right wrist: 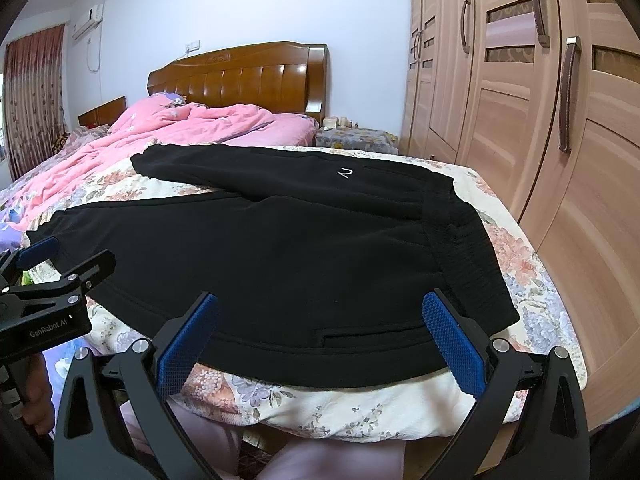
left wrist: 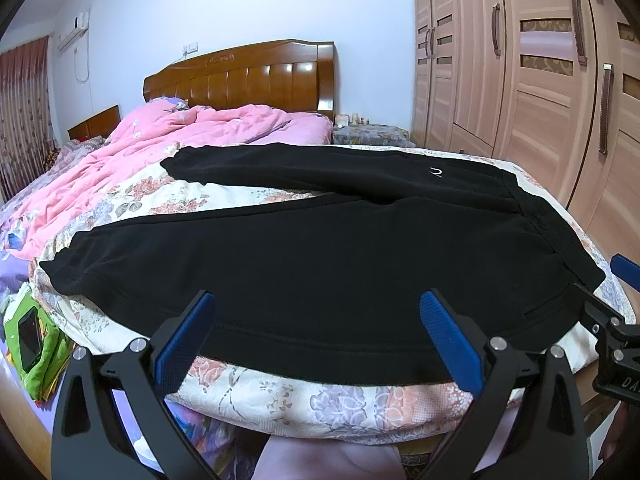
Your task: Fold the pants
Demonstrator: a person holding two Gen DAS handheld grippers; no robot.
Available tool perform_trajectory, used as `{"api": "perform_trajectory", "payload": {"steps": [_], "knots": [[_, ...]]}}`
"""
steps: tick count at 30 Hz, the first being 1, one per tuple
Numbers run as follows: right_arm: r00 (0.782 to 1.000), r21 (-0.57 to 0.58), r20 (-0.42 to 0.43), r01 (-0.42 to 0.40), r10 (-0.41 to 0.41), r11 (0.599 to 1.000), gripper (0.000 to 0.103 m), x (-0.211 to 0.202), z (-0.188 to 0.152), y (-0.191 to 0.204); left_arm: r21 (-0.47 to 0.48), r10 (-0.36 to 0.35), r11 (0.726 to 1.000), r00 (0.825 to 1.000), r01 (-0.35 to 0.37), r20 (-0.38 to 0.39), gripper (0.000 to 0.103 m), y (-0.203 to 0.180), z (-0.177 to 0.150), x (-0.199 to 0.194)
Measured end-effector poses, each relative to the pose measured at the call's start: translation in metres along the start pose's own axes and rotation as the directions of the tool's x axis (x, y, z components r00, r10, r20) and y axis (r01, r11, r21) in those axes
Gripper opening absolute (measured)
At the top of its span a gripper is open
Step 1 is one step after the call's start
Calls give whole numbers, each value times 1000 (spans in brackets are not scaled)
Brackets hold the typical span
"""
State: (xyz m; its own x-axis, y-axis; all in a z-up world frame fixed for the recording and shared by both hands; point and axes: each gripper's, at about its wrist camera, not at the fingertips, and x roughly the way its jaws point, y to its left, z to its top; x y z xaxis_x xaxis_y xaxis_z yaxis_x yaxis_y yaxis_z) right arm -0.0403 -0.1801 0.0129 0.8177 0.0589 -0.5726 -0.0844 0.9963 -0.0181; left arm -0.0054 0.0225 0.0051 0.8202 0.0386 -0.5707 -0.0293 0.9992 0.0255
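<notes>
black sweatpants (left wrist: 340, 248) lie flat on the floral bedsheet (left wrist: 280, 400) at the foot of the bed, waistband (right wrist: 460, 240) to my right, both legs running left. far leg (left wrist: 280, 168) and near leg (left wrist: 200, 264) are splayed in a shallow v, so no fold made yet. i read this as the very start: approach to the first grasp.

left hand-held gripper (left wrist: 320, 344): blue pads spread wide, nothing between them, hovering just off the near edge of the near leg around mid-thigh. right hand-held gripper (right wrist: 320, 344): also spread wide and empty, lined up on the near edge close to the hip pocket slit (right wrist: 372, 334) and waistband corner. each one shows at the edge of the other's view, side by side.

next move, my call: pinch the near edge at two spots, left further toward the cuff (left wrist: 60, 272) and right at the waistband corner, then carry the near leg over onto the far one. needs the jaws dropped low enough to catch the pants without the sheet underneath. can't tell from here whether the pads are touching cloth or just above it; fisheye flattens that.

risk: the fabric looks thick and floppy, so a shallow pinch may slip. pink quilt (left wrist: 140, 152) sits just beside the far cuff and could snag the leg ends.
</notes>
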Motion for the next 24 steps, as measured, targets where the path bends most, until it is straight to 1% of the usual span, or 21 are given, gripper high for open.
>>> {"api": "perform_trajectory", "payload": {"steps": [18, 22, 24], "knots": [[1000, 23, -10, -7, 8, 1000, 99, 5, -4, -9, 8, -10, 1000, 1000, 10, -21, 102, 0, -4, 4], [999, 4, -18, -32, 33, 999, 99, 12, 1, -13, 7, -54, 999, 998, 54, -30, 102, 4, -3, 10], [999, -8, -20, -43, 43, 999, 99, 17, 7, -17, 22, -55, 998, 998, 56, -36, 102, 3, 0, 14]]}}
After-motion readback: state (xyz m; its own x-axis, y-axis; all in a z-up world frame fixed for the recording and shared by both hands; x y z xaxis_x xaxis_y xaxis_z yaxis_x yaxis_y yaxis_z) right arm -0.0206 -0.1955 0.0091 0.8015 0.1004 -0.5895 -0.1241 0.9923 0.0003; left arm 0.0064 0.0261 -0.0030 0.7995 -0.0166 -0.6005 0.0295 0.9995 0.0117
